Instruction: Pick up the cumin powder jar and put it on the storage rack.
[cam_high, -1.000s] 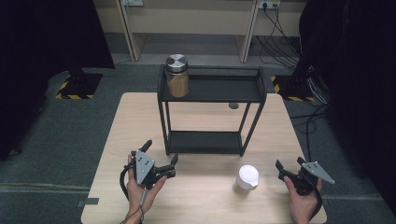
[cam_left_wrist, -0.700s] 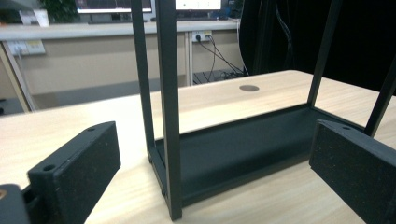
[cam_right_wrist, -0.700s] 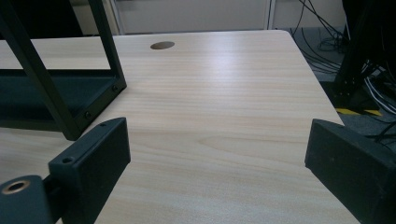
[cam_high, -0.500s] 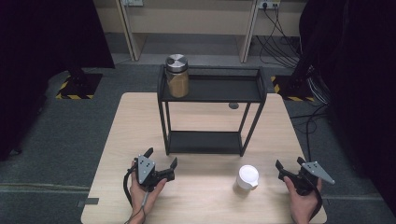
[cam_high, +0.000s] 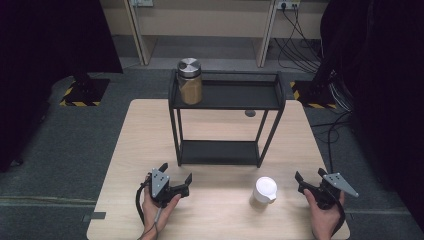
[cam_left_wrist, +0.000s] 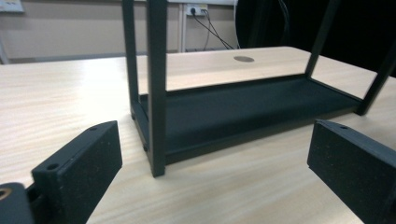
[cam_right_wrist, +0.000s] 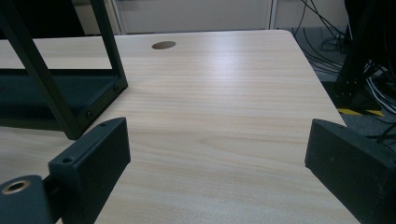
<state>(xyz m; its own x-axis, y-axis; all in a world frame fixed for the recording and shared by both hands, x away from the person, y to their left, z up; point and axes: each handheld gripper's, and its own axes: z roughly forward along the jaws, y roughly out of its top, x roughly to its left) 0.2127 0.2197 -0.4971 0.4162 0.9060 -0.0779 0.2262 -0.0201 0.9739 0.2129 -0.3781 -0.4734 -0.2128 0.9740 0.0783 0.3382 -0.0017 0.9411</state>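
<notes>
Both claws unmoved, left claw (cam_high: 175, 175) seemingly lower

A lab-like test room: dark curtains (cam_high: 45, 45), hazard-striped stand bases (cam_high: 82, 92), trailing cables (cam_high: 300, 40) and wall sockets (cam_high: 286, 5).

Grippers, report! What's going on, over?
Left gripper open, right gripper open, both empty. Jar on shelf top. White cup between grippers.

A rack (cam_high: 226, 122) stands mid-table (cam_high: 130, 145); a jar (cam_high: 189, 81) sits on its top shelf (left end); a cup (cam_high: 264, 189) stands near the front edge, right.
</notes>
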